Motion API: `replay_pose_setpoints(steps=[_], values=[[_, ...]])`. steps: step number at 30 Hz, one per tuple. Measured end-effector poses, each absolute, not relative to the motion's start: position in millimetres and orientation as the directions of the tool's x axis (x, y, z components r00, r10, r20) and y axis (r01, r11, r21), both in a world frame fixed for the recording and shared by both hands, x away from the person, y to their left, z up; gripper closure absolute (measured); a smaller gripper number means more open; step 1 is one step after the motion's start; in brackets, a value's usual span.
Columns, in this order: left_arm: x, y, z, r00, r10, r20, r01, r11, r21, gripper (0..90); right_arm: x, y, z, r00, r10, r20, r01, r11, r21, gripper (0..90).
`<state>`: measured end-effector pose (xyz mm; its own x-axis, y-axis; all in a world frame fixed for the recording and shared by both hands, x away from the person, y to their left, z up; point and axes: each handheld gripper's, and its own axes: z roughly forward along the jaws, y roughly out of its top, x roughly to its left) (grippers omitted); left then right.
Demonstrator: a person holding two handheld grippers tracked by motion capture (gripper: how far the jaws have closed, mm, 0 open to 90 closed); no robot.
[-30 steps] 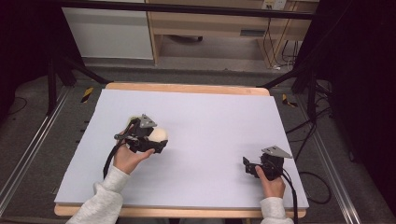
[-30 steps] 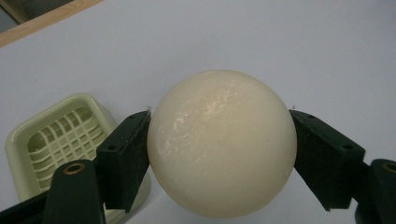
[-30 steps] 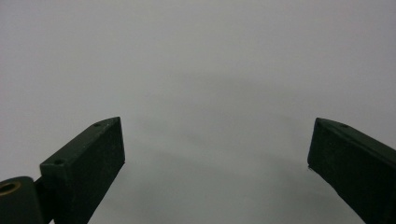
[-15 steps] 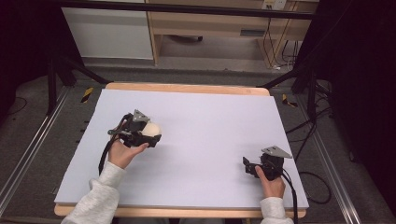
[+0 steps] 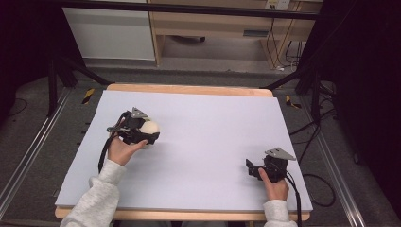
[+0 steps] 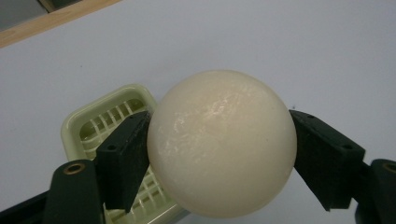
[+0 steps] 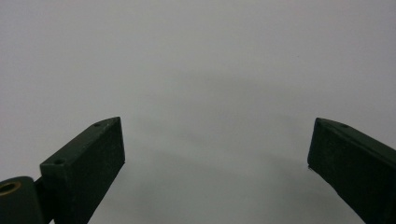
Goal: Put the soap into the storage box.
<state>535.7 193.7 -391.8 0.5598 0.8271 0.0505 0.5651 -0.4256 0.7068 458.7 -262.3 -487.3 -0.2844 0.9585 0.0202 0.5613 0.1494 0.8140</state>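
Ball (image 6: 222, 142) sits squeezed between your left tongs (image 6: 219, 158), with the little green basket (image 6: 100, 128) just behind them. Hold it gently, lower slowly. Your right tongs (image 7: 217, 154) are wide apart, holding nothing.

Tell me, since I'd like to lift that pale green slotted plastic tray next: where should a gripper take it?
Probably by the raised rim of the pale green slotted plastic tray, coming down from above with one jaw inside and one outside the wall. It lies flat and low on the table, offering little else. The cream ball in the left gripper hides much of it.
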Motion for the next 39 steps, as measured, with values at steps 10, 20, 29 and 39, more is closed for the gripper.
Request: replay_pose_setpoints(steps=[10,20,29,39], values=[[544.4,201.0,-394.4,0.545,0.837,0.044,0.578,-0.413,0.704,24.2,458.8,-262.5,-487.3,-0.284,0.959,0.021,0.561,0.148,0.814,4.3],[549.6,208.1,-395.9,0.527,0.849,0.042,0.584,-0.398,0.708,24.2,458.9,-262.5,-487.3,-0.284,0.959,0.021,0.562,0.149,0.814,4.3],[555.1,214.2,-398.7,0.505,0.862,0.039,0.601,-0.384,0.701,24.2,459.0,-262.7,-487.3,-0.285,0.958,0.021,0.562,0.149,0.814,4.3],[561.0,221.0,-401.9,0.49,0.87,0.043,0.612,-0.379,0.694,24.2,459.1,-262.7,-487.4,-0.284,0.959,0.021,0.562,0.149,0.813,4.3]])
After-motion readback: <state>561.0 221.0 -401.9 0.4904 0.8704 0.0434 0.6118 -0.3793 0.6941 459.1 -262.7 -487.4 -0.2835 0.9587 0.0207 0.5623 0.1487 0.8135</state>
